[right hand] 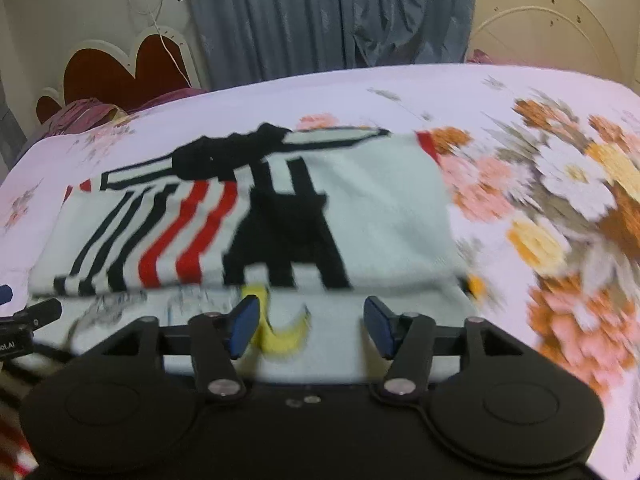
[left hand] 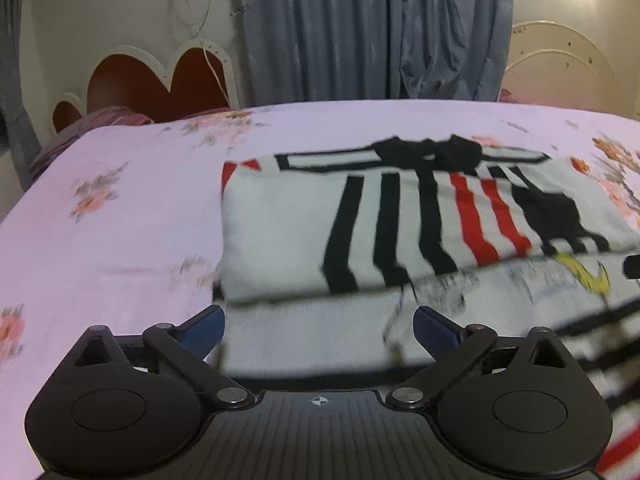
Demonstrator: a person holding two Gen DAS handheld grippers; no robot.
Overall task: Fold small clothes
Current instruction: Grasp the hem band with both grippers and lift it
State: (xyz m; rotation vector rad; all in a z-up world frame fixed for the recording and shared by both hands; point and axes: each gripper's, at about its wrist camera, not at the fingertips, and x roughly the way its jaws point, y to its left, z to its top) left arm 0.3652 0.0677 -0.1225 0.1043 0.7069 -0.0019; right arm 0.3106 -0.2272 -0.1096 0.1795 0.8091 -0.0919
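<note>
A small white garment (left hand: 304,232) with black and red stripes, a black collar and a yellow print lies on the floral bedsheet (left hand: 120,220), its upper part folded down over the lower part. It also shows in the right wrist view (right hand: 384,208). My left gripper (left hand: 318,326) is open and empty, just above the garment's near left part. My right gripper (right hand: 308,326) is open and empty over the garment's near right part, by the yellow print (right hand: 280,340). The left gripper's tip (right hand: 28,320) shows at the left edge of the right wrist view.
The pink floral bedsheet covers a bed. A red and white headboard (left hand: 160,80) stands at the back left, a cream headboard (left hand: 568,64) at the back right. Blue-grey curtains (left hand: 360,28) hang behind. A purple cloth (right hand: 84,118) lies at the bed's far left edge.
</note>
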